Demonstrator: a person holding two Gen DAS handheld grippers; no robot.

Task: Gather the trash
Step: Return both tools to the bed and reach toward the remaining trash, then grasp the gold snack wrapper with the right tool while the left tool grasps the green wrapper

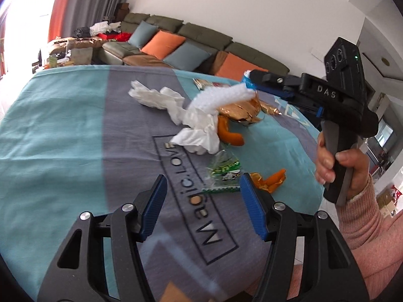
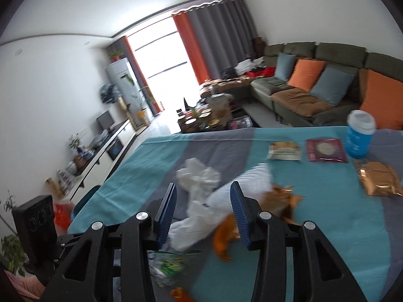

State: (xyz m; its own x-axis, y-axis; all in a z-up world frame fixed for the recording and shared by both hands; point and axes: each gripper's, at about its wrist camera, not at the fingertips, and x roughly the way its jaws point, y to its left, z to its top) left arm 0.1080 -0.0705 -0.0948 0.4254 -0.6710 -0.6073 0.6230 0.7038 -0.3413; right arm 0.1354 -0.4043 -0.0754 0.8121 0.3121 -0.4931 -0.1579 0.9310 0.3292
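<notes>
Both grippers hang with fingers wide and empty, the left gripper (image 1: 202, 201) low in its frame facing the green wrapper (image 1: 223, 173), the right gripper (image 2: 204, 212) over the tissues (image 2: 199, 196) mid-surface (image 2: 340, 239), likely choosing first pickups.

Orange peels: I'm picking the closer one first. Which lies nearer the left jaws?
The small peel beside the green wrapper; the other lies farther, by the tissues.

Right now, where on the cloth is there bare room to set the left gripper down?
Bare cloth runs left of the white tissues, toward the table's far-left edge. It is crowded from the tissues through the orange peel to the green wrapper.
</notes>
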